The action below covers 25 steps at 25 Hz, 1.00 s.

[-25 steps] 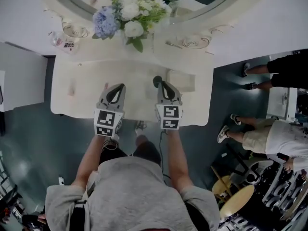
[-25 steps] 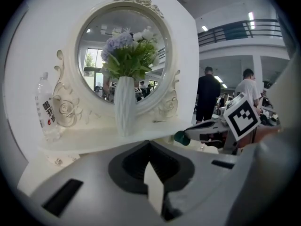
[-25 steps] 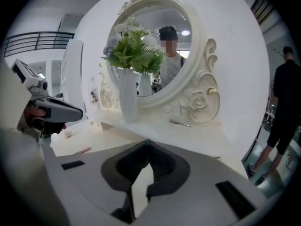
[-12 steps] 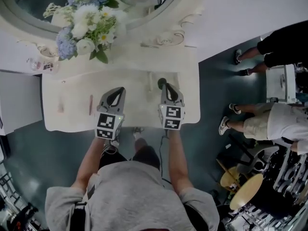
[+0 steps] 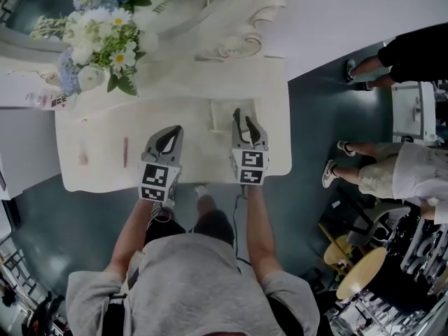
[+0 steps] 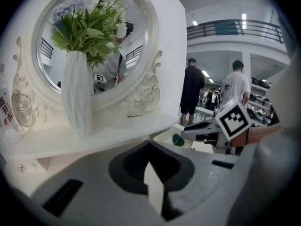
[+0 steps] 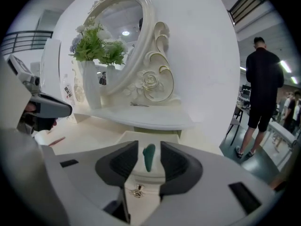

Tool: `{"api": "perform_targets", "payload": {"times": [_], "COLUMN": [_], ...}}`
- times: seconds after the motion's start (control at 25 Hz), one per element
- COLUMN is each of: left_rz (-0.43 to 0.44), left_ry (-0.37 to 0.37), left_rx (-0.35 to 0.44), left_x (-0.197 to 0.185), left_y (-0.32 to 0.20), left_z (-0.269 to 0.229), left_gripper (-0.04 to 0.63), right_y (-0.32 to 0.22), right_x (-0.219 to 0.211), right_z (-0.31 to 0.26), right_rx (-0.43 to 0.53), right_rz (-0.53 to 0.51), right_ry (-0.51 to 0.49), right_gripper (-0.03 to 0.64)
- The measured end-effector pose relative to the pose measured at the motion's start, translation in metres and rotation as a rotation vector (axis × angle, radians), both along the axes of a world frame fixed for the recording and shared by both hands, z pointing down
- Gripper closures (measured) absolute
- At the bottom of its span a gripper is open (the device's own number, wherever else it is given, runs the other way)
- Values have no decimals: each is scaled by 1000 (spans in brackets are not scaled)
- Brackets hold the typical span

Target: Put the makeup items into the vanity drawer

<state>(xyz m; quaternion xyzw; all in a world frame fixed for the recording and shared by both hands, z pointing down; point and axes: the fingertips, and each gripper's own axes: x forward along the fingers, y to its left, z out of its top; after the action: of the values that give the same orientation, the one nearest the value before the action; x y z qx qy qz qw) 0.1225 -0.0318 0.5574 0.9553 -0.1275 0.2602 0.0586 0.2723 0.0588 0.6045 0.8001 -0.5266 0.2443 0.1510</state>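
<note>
The cream vanity table (image 5: pixel 105 177) has a small drawer (image 5: pixel 218 114) pulled open at its right; its brass knob (image 7: pixel 137 190) shows below my right jaws. My right gripper (image 5: pixel 242 116) hangs over this drawer. Its jaws have just been opening, and a dark green makeup item (image 7: pixel 149 160) stands between the pads with a gap on each side. The same green item (image 6: pixel 178 139) shows in the left gripper view. My left gripper (image 5: pixel 170 129) is shut and empty over the table's middle. A pink pencil (image 5: pixel 125 151) and a pale pink item (image 5: pixel 82 158) lie to the left.
A white vase of flowers (image 5: pixel 98 26) and an oval mirror (image 7: pixel 117 41) stand at the back on a raised shelf (image 7: pixel 141 117). A small bottle (image 5: pixel 45 98) stands at the far left. People (image 5: pixel 392 180) stand to the right of the table.
Both grippers have moved across the table toward the drawer. The right jaws have parted, and the green item that showed round at their tip now stands edge-on between them.
</note>
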Motion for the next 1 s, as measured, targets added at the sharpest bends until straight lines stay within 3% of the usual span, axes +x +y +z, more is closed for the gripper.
{"api": "perform_targets", "payload": {"times": [0.04, 0.08, 0.52, 0.72, 1.0], "left_rz": [-3, -6, -25, -56, -133], "left_ry": [0, 0, 37, 69, 121], "left_rx": [-1, -2, 33, 75, 159], "left_x": [0, 0, 7, 2, -23], "left_y": [0, 0, 3, 2, 1], "left_z": [0, -1, -28, -56, -100], "left_gripper": [594, 594, 594, 594, 594], "right_y": [-1, -1, 4, -4, -14], "right_x": [-1, -1, 2, -14, -51], "right_z": [-2, -3, -33, -73, -120], "right_rx": [14, 25, 62, 129, 221], "right_rz": [-4, -4, -15, -86, -198], "right_ry": [-16, -28, 14, 42, 93], "right_gripper": [440, 411, 411, 414, 513]}}
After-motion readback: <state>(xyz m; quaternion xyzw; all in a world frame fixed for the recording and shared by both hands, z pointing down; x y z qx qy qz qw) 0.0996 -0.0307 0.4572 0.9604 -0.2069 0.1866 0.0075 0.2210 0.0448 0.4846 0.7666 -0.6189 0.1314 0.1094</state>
